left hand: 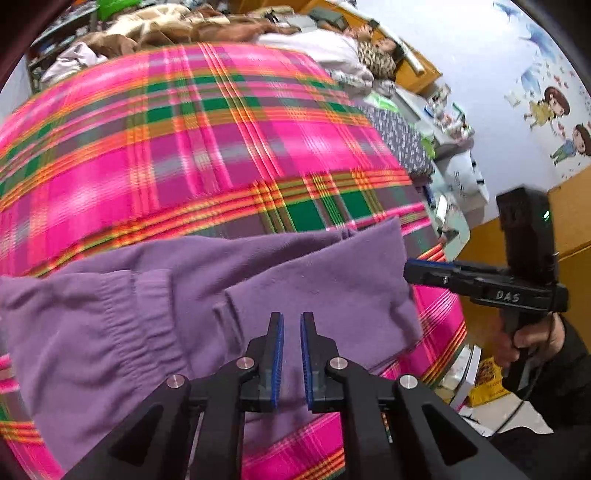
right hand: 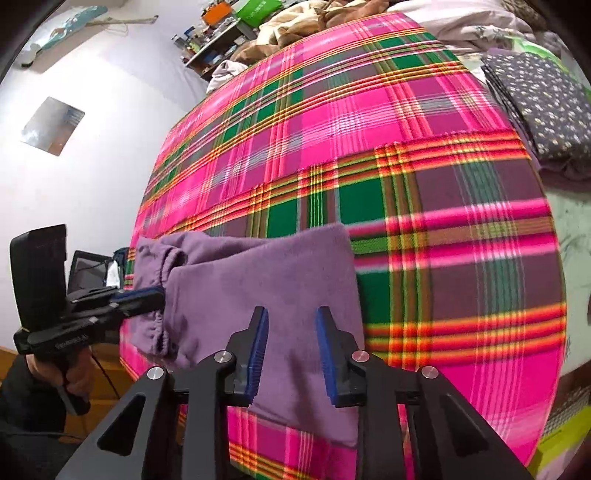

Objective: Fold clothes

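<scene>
Left wrist view: pink, green and orange plaid blanket (left hand: pixel 207 140) spread wide over the bed, filling most of the scene. Beyond its far edge, rumpled brown and white bedding (left hand: pixel 177 26), blurred. At the right edge of the blanket, a folded dark floral cloth (left hand: pixel 402 140). Beside the bed, a cluttered side surface (left hand: pixel 443 110) holding small items too blurred to name.

On the near part of the blanket, flat and folded, the purple garment (left hand: pixel 155 295), elastic waistband to the left, folded edge to the right.

Above the garment, the left gripper (left hand: pixel 291 332), blue pads parted by a narrow gap, nothing between them, no cloth pinched. At the garment's right edge, the right gripper (left hand: pixel 424 273), tip just at the fabric, handle wrapped by a hand (left hand: pixel 532 339) in a dark sleeve.

Right wrist view: same blanket (right hand: pixel 369 129) and purple garment (right hand: pixel 266 280), floral cloth (right hand: pixel 546 107) at far right. Right gripper (right hand: pixel 291 332) with pads moderately apart, garment seen through the gap, pads not pressing on it. At the garment's left side, left gripper (right hand: pixel 147 295), tip against the gathered waistband; contact or grip not clear from this angle.
</scene>
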The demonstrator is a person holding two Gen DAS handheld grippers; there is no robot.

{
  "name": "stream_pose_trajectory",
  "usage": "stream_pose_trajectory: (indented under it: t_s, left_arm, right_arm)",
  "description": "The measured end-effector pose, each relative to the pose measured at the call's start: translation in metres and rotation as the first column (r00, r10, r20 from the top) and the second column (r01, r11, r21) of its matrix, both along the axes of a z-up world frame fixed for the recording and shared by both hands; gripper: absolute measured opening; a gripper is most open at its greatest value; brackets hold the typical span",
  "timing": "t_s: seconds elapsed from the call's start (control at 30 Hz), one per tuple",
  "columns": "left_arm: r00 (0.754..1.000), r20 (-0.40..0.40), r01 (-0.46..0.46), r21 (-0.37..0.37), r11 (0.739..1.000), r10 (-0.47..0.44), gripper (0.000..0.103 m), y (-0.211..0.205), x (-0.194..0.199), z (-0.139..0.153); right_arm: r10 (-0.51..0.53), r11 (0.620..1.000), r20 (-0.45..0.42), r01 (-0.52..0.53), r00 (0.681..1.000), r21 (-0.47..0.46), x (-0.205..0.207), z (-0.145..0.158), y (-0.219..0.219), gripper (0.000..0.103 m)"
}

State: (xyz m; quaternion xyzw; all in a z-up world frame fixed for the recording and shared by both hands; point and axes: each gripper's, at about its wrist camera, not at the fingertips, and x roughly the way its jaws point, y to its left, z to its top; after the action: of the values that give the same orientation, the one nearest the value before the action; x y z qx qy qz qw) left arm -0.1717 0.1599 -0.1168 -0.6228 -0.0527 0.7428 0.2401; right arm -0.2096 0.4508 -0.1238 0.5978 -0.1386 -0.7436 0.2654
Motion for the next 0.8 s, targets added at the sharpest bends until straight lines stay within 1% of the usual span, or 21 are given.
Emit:
stream_pose_trajectory:
  t_s: [0.07,0.1,0.13,0.17,0.2,0.3,0.37,0.5,0.63,0.7,0.73,0.77,0.8]
  left_arm:
    - [0.998,0.067,-0.019,-0.036,0.999,0.022,0.009,-0.004,-0.009,-0.024]
    - [0.994,0.1,-0.03,-0.056,0.998,0.036,0.002,-0.007,-0.013,-0.037]
    - [0.99,0.123,-0.068,-0.027,0.997,0.071,0.002,-0.014,-0.017,-0.039]
    - [0.984,0.138,-0.118,0.007,0.993,0.116,0.002,-0.025,-0.018,-0.032]
    - [0.985,0.117,-0.133,0.013,0.991,0.131,0.003,-0.032,-0.016,-0.022]
    - [0.988,0.058,-0.141,0.001,0.99,0.141,0.009,-0.048,-0.003,0.001]
    - [0.986,0.076,-0.149,0.005,0.989,0.148,0.01,-0.054,0.006,0.004]
    - [0.99,0.093,-0.109,-0.015,0.994,0.11,0.01,-0.046,0.03,0.006]
    - [0.995,0.068,-0.081,0.04,0.996,0.078,0.011,-0.025,0.035,0.011]
    - [0.994,0.071,-0.09,0.02,0.996,0.088,0.012,-0.015,0.028,0.0]
    - [0.992,0.087,-0.088,-0.002,0.996,0.088,0.013,-0.013,0.027,-0.009]
    - [0.987,0.135,-0.08,-0.043,0.996,0.085,0.013,-0.011,0.028,-0.026]
    - [0.986,0.141,-0.079,-0.044,0.996,0.084,0.009,-0.013,0.031,-0.029]
  right_arm:
    - [0.013,0.999,0.006,-0.013,1.0,0.038,-0.01,-0.011,-0.006,0.027]
    - [0.002,0.998,0.02,-0.003,1.0,0.057,-0.016,-0.018,-0.006,0.024]
    - [-0.009,0.997,0.034,0.007,0.999,0.075,-0.022,-0.024,-0.006,0.021]
    - [-0.026,0.997,0.043,0.023,0.999,0.076,-0.025,-0.025,-0.006,0.019]
    - [-0.031,0.997,0.034,0.029,0.999,0.065,-0.024,-0.022,-0.004,0.02]
    - [-0.04,0.999,0.017,0.04,0.999,0.037,-0.021,-0.013,0.003,0.022]
    - [-0.045,0.999,0.031,0.044,0.999,0.018,-0.012,-0.012,0.009,0.022]
    - [-0.05,0.999,0.055,0.051,0.997,-0.009,0.003,-0.011,0.019,0.023]
    - [-0.033,0.999,0.064,0.033,0.997,-0.005,0.013,-0.013,0.017,0.023]
    - [-0.013,1.0,0.07,0.013,0.997,0.007,0.015,-0.015,0.013,0.022]
    - [0.001,1.0,0.083,-0.003,0.997,0.023,0.016,-0.019,0.01,0.022]
    - [0.016,0.999,0.096,-0.02,0.995,0.038,0.017,-0.023,0.006,0.022]
    - [0.029,0.998,0.108,-0.035,0.994,0.053,0.018,-0.027,0.003,0.022]
